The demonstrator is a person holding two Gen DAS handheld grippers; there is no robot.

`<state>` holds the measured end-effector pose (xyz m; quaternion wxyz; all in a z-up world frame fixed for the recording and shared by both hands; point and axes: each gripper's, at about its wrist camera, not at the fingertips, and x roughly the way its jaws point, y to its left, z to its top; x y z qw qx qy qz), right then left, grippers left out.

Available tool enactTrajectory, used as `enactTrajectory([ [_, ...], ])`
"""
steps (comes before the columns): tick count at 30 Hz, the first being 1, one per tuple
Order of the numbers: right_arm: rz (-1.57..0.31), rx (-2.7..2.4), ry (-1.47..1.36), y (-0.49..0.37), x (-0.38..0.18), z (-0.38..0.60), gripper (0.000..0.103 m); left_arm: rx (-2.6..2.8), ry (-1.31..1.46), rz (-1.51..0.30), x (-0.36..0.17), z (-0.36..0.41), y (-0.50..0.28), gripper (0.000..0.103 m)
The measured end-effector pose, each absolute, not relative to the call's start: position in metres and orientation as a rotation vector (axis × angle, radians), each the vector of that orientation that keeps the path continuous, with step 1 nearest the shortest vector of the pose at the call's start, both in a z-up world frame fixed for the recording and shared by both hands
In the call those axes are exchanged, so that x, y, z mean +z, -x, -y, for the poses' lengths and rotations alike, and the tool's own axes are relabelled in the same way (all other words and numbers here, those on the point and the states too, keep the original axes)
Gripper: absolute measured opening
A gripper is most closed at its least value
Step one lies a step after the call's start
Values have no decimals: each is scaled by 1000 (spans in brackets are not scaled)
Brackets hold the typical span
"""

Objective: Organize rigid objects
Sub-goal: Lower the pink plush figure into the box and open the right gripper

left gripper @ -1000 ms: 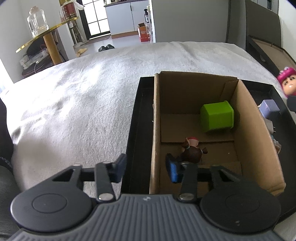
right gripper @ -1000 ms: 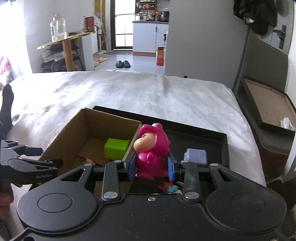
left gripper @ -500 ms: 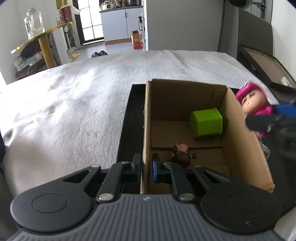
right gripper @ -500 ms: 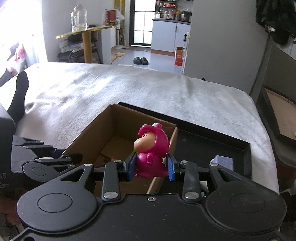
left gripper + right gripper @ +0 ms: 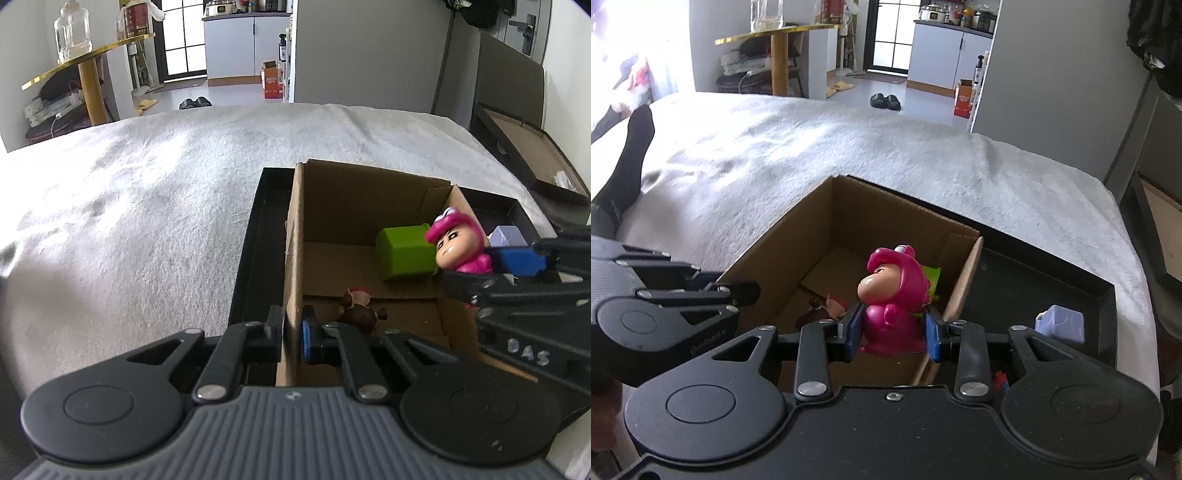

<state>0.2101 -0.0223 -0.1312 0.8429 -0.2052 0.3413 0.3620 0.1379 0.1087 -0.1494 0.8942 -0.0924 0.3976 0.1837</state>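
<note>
A brown cardboard box (image 5: pixel 295 236) (image 5: pixel 783 243) stands in a black tray (image 5: pixel 255 236) (image 5: pixel 1052 280) on the white bed cover. My left gripper (image 5: pixel 293 334) is shut on the box's near left wall, one pad on each side. Inside the box lie a green block (image 5: pixel 404 253) (image 5: pixel 932 275) and a small brown figurine (image 5: pixel 360 312) (image 5: pixel 822 306). My right gripper (image 5: pixel 893 332) is shut on a pink hooded figurine (image 5: pixel 894 295) (image 5: pixel 458 245) and holds it above the box's right wall, over the inside. The left gripper (image 5: pixel 720 290) also shows at the left of the right wrist view.
A pale lilac block (image 5: pixel 1060 325) (image 5: pixel 506 236) and a small red-and-blue item (image 5: pixel 999 380) lie in the tray to the right of the box. A second open box (image 5: pixel 532 155) sits off the bed's right edge. A leg in a black sock (image 5: pixel 628 155) rests at far left.
My left gripper closed from open onto the box's left wall. My right gripper carried the pink figurine leftward from over the tray to above the box.
</note>
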Motion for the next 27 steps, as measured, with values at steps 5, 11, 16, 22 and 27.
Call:
enactTrajectory([
  [5,-733,752,461,-210,-140,16,34,378,201,-825,-150,-110,-137,9],
  [11,-719,730,507,-205,-142,12,43,377,205,-828,-150,-110,-138,10],
  [16,-716,736,483,-202,-135,21,43,382,200,-831,-150,-110,-138,10],
  [22,-705,720,439,-205,-122,36,43,382,199,-834,-149,-110,-138,10],
  [27,-707,692,419,-209,-118,49,48,385,195,-830,-146,-109,-137,10],
])
